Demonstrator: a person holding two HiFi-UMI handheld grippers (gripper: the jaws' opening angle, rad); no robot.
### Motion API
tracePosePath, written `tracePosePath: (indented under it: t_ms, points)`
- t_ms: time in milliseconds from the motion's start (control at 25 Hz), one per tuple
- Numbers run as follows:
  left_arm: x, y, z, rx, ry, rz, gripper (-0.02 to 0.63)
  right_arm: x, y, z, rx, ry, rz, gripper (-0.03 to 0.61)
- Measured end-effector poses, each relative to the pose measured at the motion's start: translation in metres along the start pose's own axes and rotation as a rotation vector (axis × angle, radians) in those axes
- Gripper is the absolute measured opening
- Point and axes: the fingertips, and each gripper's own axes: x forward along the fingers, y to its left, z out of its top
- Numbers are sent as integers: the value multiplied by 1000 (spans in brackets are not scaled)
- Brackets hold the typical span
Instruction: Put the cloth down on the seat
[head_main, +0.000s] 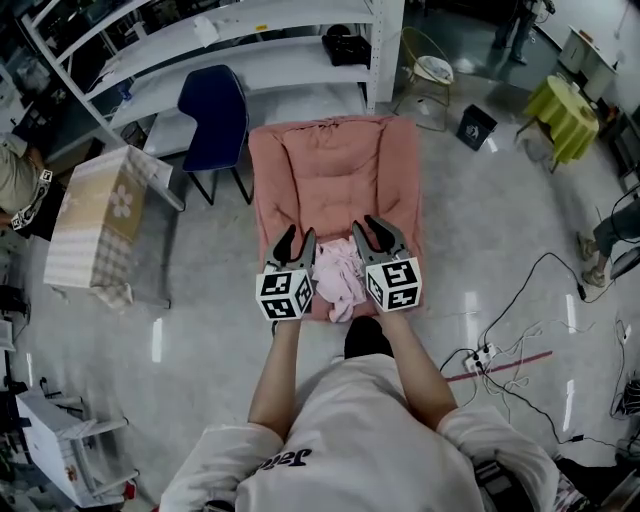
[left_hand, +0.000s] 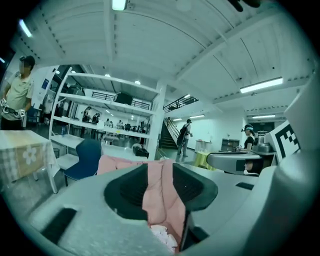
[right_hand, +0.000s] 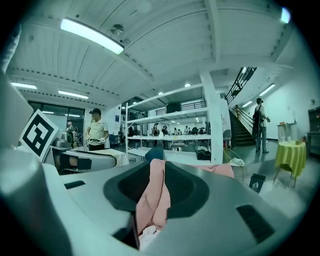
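Head view: we see the crumpled pale-pink cloth (head_main: 337, 282) at centre, edges hidden behind left gripper (head_main: 299, 240) and right gripper (head_main: 374, 234), jaws slightly apart.

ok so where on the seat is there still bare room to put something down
The far half of the seat, between the cloth and its top edge, is bare. The front edge is crowded: the cloth lies between the left hand-held gripper and the right hand-held gripper. The floor to its right is bare up to the cables.
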Motion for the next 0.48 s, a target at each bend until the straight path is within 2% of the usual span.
tracePosePath:
  t_ms: [160, 280, 480]
  points:
    - [-10, -2, 20, 23, -51, 10, 74, -5, 12, 15, -54, -20, 0, 55]
    - [-17, -4, 25, 45, -85, 31, 23, -11, 13, 18, -44, -38, -10, 25]
    - [-22, -9, 33, 49, -121, 46, 14, -18, 9, 28, -33, -79, -17, 14]
